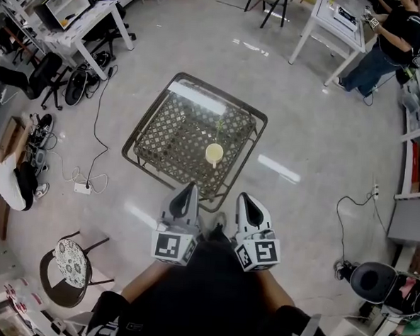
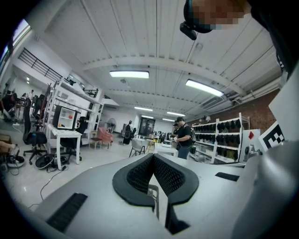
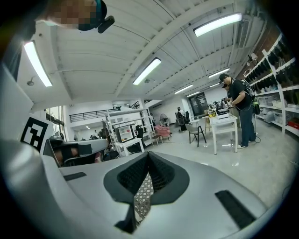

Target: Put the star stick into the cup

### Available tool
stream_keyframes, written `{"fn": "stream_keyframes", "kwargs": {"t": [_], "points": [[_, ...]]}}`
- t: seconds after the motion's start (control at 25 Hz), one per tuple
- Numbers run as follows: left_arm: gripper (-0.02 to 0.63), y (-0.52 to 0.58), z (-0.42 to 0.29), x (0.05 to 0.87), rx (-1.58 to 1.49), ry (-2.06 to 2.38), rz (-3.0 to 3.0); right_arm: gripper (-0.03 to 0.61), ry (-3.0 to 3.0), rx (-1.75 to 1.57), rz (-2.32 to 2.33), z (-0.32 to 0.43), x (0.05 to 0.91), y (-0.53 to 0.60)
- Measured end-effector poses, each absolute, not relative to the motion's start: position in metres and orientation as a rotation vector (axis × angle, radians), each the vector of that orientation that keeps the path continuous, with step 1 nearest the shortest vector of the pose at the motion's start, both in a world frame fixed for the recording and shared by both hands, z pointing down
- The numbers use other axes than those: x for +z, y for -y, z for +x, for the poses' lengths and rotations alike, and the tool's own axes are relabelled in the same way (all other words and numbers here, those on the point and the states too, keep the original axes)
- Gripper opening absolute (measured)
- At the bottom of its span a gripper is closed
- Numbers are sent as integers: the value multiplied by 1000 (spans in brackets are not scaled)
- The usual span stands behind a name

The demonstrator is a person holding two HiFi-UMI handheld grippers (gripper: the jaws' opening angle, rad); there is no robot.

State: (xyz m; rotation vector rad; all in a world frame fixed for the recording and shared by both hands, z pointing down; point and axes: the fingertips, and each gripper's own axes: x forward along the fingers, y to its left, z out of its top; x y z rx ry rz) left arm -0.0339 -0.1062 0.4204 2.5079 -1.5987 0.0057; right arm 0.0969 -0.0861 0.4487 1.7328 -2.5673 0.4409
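Note:
A pale yellow cup (image 1: 214,154) stands on the dark lattice table (image 1: 171,129), right of its middle. A thin stick with a greenish tip (image 1: 219,127) shows just beyond the cup; I cannot tell whether it stands in the cup or lies on the lattice. My left gripper (image 1: 188,187) and right gripper (image 1: 245,198) are held side by side close to my body, short of the table's near edge. Both point at the table. In the left gripper view (image 2: 153,155) and the right gripper view (image 3: 148,153) the jaw tips meet with nothing between them. Neither gripper view shows the cup.
A person (image 1: 388,43) stands at a white table (image 1: 332,22) at the back right. A desk with a monitor (image 1: 70,9), chairs and floor cables (image 1: 89,170) are at the left. A round stool (image 1: 69,265) is near my left leg, and a shelf (image 1: 415,183) at the right.

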Motion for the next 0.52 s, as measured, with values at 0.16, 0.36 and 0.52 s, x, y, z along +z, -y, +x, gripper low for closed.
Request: {"fn": "stream_keyframes", "kwargs": {"t": [0.16,0.36,0.52], "points": [[15,107,-32,418,-28,1601,2499,11,2572,440,1729,98,450,87],[15,110,-31,423,8,1622,2494,11,2573,445,1730,103,451,92],[15,112,-27,426,4,1615,2495,11,2575,444,1728,106,452,95]]}}
